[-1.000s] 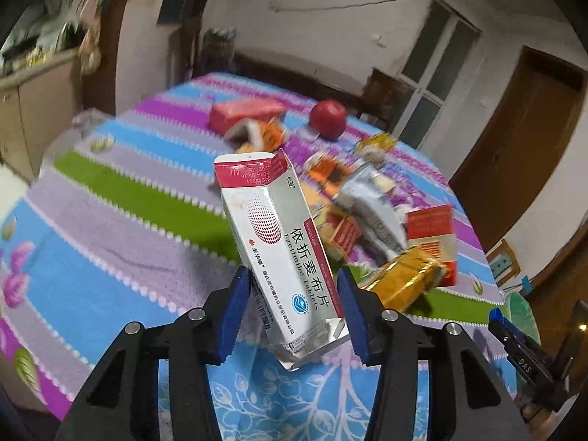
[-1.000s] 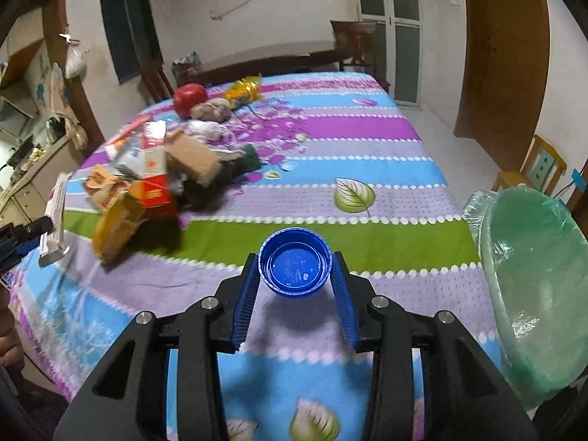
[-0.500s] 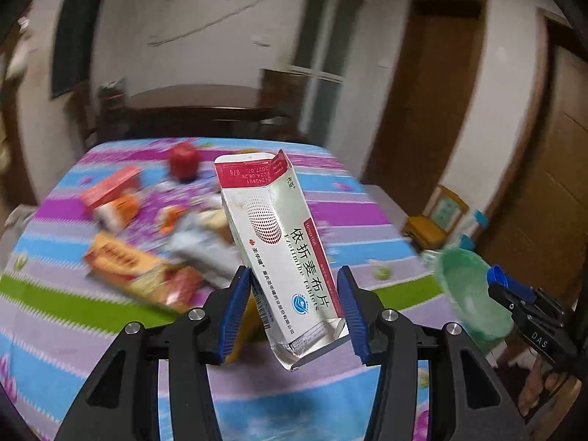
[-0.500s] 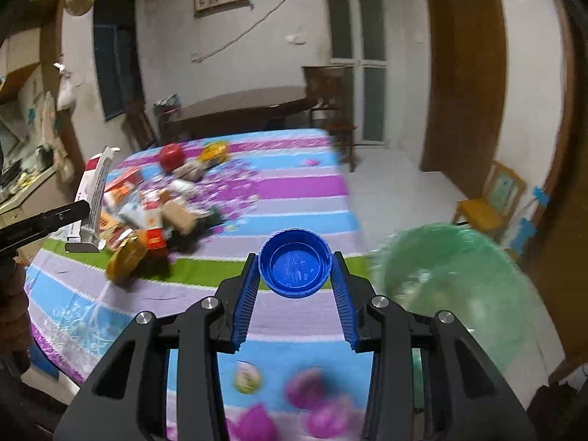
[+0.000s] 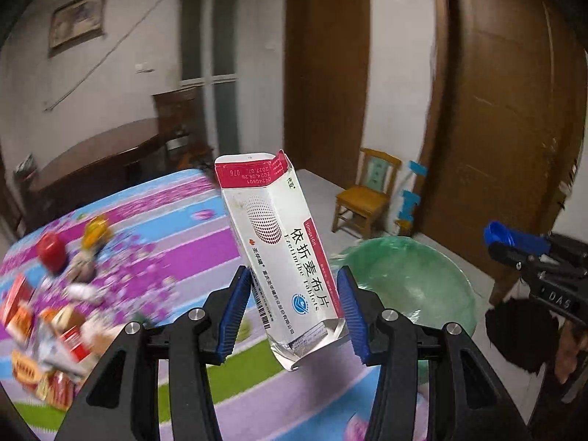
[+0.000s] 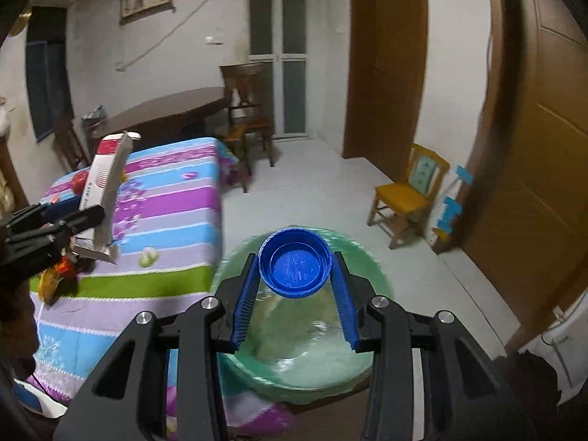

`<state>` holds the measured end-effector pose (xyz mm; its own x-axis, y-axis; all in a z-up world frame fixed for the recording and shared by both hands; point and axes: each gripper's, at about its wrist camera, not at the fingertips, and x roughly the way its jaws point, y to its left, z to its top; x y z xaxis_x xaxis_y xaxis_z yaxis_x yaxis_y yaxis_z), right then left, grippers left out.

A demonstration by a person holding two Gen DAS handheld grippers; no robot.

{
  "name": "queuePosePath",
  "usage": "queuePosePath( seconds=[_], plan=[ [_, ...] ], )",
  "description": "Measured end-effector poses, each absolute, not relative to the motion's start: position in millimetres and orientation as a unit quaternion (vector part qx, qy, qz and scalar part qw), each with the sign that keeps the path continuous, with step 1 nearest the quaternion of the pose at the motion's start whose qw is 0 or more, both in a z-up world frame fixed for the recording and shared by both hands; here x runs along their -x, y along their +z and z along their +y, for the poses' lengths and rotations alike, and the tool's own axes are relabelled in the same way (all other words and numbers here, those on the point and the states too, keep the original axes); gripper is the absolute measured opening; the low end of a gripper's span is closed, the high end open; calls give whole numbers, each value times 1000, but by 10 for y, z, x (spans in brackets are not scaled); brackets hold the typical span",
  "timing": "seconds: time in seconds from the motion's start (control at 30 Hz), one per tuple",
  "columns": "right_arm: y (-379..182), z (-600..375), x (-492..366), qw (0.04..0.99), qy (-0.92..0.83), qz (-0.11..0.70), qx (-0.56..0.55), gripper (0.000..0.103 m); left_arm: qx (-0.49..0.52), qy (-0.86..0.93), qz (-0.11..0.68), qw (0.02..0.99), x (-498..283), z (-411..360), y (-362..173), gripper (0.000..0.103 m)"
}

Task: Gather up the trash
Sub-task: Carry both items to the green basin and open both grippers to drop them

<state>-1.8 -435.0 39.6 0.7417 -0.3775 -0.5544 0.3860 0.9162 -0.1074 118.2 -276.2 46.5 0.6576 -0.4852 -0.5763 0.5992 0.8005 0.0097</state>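
Note:
My left gripper is shut on a white and red medicine box, held upright above the table's edge. My right gripper is shut on a blue bottle cap and holds it over a bin lined with a green bag. The bin also shows in the left wrist view, just right of the box. The right gripper with its cap appears at the right of the left wrist view. The left gripper's box appears at the left of the right wrist view.
A table with a striped cloth stands left of the bin, with a pile of wrappers and boxes and a red apple. A small wooden chair stands by brown doors. A dark table stands behind.
Both grippers have swung right, away from the trash pile and towards the green bin. The cap is now over the bin. Both grips are unchanged.

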Motion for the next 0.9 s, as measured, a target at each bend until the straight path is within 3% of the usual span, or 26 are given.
queuePosePath(
  seconds=[0.33,0.9],
  plan=[
    [395,-4648,-14,922,-222,316,-14,38,-155,-356,292,874,-1305,-3660,247,50],
    [340,-4917,-186,914,-208,345,-54,38,-202,-388,299,848,-1355,-4062,-70,51]
  ],
)
